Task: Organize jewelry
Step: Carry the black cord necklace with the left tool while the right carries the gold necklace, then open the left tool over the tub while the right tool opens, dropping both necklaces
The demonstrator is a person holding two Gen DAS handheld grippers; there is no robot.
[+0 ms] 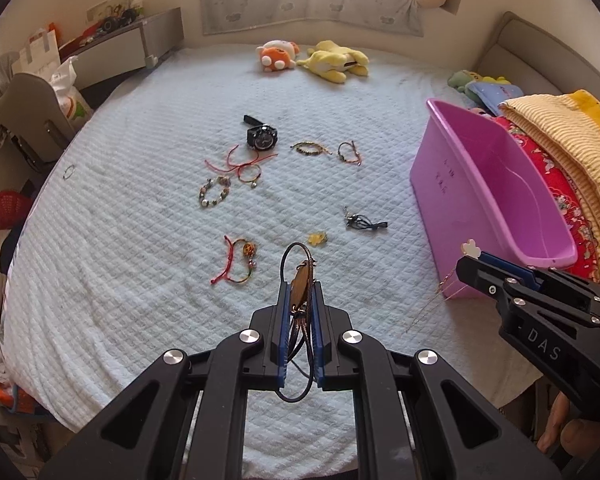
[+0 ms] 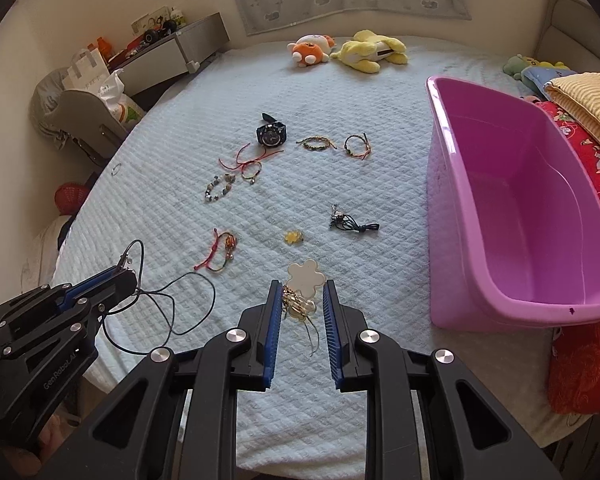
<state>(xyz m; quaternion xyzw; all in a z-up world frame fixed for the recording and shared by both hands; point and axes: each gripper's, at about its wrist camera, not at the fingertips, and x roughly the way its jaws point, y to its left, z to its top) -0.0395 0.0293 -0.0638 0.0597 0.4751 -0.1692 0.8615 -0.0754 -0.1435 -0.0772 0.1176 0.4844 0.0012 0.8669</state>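
My left gripper point(image 1: 299, 284) is shut on a black-cord necklace with a brown pendant point(image 1: 300, 286); its cord hangs down to the bed in the right wrist view point(image 2: 172, 304). My right gripper point(image 2: 302, 288) holds a white-flower gold chain piece point(image 2: 306, 278) between its narrowed jaws, a little above the bed; the flower also shows in the left wrist view point(image 1: 471, 248). A pink tub point(image 2: 512, 200) stands empty to the right. Several bracelets, a black watch point(image 2: 271, 135), a yellow flower charm point(image 2: 293, 237) and a dark cord piece point(image 2: 350, 222) lie on the bed.
The white quilted bed point(image 2: 140, 208) spans both views. Plush toys point(image 2: 348, 54) lie at its far end. Folded red and yellow bedding point(image 2: 588, 148) is behind the tub. A small ring point(image 1: 69, 171) lies near the left edge. A nightstand with clutter point(image 2: 160, 52) stands at the left.
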